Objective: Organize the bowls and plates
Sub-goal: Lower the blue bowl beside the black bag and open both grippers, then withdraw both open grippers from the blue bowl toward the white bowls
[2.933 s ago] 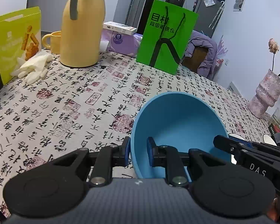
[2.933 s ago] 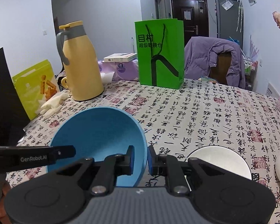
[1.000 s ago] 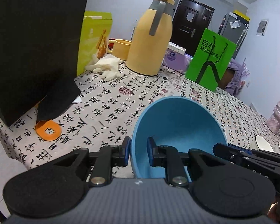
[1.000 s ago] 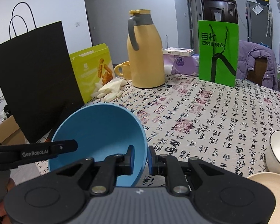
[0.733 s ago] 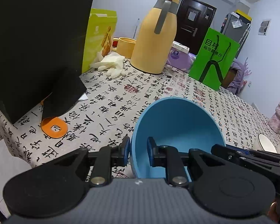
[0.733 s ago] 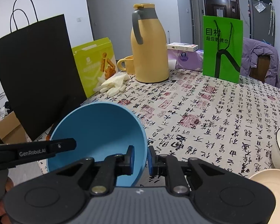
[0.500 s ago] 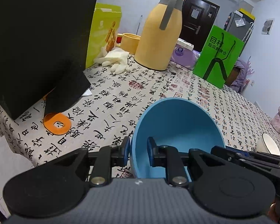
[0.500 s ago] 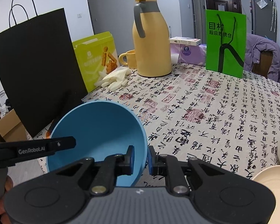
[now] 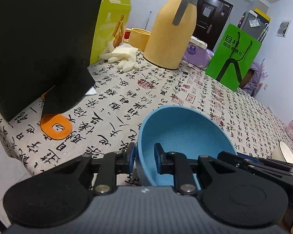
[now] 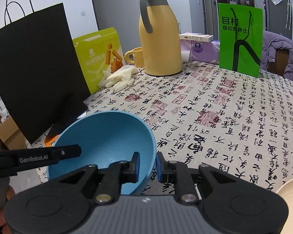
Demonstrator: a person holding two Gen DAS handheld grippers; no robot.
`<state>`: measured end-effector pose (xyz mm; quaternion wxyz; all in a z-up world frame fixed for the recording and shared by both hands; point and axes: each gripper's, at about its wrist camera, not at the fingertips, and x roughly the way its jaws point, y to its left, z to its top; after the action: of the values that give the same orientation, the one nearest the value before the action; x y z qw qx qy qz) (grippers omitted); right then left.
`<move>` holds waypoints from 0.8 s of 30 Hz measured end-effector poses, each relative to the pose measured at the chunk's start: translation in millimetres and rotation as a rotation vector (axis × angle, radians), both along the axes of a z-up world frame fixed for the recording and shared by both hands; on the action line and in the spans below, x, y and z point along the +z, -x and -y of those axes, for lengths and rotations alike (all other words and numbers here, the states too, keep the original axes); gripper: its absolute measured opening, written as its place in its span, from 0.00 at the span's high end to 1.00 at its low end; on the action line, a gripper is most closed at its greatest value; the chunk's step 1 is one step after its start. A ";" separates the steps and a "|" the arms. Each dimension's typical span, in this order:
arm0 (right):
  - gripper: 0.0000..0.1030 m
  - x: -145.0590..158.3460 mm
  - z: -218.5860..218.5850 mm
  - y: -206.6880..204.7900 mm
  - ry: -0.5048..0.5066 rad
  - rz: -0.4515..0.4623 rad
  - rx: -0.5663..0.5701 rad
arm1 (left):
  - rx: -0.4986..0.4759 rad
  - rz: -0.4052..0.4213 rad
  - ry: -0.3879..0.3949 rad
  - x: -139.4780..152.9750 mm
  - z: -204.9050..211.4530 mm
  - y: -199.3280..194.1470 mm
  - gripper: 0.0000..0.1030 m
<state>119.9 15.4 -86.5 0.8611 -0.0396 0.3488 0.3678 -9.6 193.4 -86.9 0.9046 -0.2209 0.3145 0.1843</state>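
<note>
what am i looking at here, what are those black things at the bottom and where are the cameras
There is no robot. A person holds a hand tool with two-finger tongs in each hand, and each tool carries a wide-angle camera looking along its fingers. One picture comes from the left tool, the other from the right. The black shapes at the bottom are the left tongs and the right tongs. Both straddle the rim of a tilted blue bowl. The left ones seem to grip it, and the right ones have just been opening. On the patterned table stand a yellow flask, a black bag and a green bag.
</note>
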 end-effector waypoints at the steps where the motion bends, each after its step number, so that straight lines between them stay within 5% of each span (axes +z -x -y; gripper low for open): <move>1: 0.80 -1.3 -0.7 -1.3 -0.004 -0.010 0.001 | 0.001 -0.001 0.001 -0.8 -0.6 -0.7 0.79; 4: 0.79 -3.9 -2.1 -3.7 -0.015 -0.020 0.007 | -0.001 0.009 0.002 -2.7 -2.6 -2.3 0.73; 7: 0.61 -2.0 1.4 -2.4 -0.040 -0.020 0.012 | 0.003 0.035 -0.027 0.4 -3.2 -1.9 0.57; 9: 0.39 1.8 4.0 -0.9 -0.056 -0.002 0.007 | 0.011 0.062 -0.052 3.6 -4.6 0.4 0.34; 15: 0.11 13.2 23.8 4.8 -0.119 0.062 0.003 | 0.045 0.142 -0.104 13.5 -11.3 11.8 0.00; 19: 0.00 14.5 30.8 3.8 -0.142 0.068 -0.003 | 0.047 0.181 -0.116 17.2 -12.9 18.8 0.00; 24: 0.00 14.6 35.2 9.7 -0.124 0.090 -0.032 | 0.035 0.212 -0.130 19.9 -11.2 23.9 0.00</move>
<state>110.2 -19.8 -71.9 0.8825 0.0031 0.2870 0.3726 -33.4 204.6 -67.0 0.9419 -0.1855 0.2003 0.1958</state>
